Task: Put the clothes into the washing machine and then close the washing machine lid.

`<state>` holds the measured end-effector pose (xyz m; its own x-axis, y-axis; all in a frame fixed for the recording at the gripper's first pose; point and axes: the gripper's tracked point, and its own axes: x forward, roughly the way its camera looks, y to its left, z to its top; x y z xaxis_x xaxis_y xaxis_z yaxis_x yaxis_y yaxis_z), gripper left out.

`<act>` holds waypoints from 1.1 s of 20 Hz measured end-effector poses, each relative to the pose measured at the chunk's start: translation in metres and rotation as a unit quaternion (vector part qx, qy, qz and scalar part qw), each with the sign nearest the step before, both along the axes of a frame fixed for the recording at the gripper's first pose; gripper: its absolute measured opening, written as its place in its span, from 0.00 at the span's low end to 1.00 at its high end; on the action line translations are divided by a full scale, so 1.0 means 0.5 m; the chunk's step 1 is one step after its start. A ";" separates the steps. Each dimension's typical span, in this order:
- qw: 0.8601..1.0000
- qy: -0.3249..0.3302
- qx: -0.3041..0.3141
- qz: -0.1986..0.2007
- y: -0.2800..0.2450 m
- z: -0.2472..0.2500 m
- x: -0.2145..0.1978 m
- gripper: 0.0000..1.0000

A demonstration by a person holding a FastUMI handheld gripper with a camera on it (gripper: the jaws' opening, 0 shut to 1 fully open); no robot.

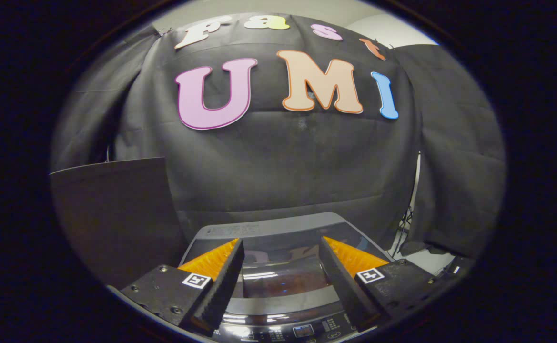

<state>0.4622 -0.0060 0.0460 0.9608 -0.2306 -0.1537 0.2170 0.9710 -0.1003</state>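
Washing machine [278, 281] sits low in the centre of the frame, seen from above and in front, with its lid [283, 267] down flat over the tub. The lid's dark glass panel reflects light streaks, and whether any clothes lie under it cannot be told through the glare.

At the left of the frame a dark grey board [111, 214] stands upright beside the machine. Moving right, the gripper [282, 247] hovers over the lid with its two fingers spread wide apart and nothing between them; the glass shows in the gap. Each finger's mount carries a small square marker [196, 280]. Below the fingers, at the bottom centre, the control panel [302, 331] runs along the machine's near edge. Behind everything hangs the black cloth wall [288, 157]. At the lower right, a thin stand [409, 219] rises from a pale floor [426, 261].
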 end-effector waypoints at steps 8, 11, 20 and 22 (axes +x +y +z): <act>1.000 0.017 0.006 0.000 -0.003 -0.005 -0.021 0.98; 1.000 0.018 0.009 0.005 0.005 -0.007 -0.036 0.97; 1.000 0.012 0.011 0.011 0.007 0.007 -0.092 0.97; 1.000 0.011 0.008 0.024 0.016 0.015 -0.123 0.98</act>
